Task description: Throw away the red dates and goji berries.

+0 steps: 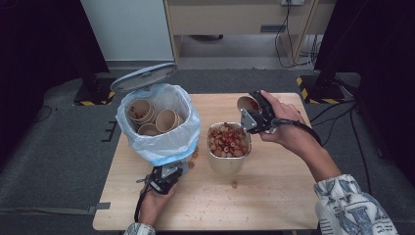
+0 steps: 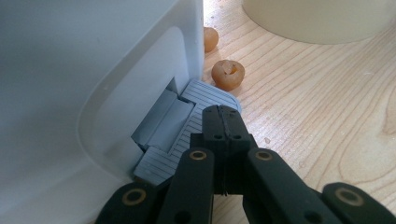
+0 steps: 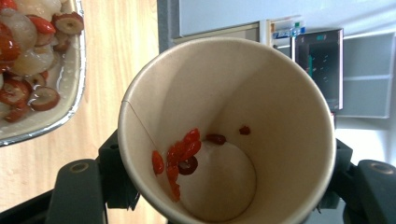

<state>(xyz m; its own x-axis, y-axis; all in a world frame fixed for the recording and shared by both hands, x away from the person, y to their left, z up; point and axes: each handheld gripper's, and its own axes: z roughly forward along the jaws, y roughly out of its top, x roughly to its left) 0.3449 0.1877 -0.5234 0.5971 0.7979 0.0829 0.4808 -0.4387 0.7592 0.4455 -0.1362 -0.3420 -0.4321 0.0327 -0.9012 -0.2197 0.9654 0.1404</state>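
A light, easily crushed paper cup (image 3: 226, 130) is gripped around its wall by the right tongs (image 1: 255, 116), while the left tongs (image 2: 223, 122), closed, are apparently pressed on the bin pedal (image 2: 187, 126).

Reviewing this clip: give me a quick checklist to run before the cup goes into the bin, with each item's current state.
1. Right gripper clamped on paper cup: ok.
2. Cup emptied: not ok, red bits cling inside.
3. Bin lid raised: ok.
4. Left gripper on the pedal, jaws shut: ok.
5. Room in the bin bag beside the discarded cups: ok.
6. Table tidy: not ok, loose fruit by the bin.
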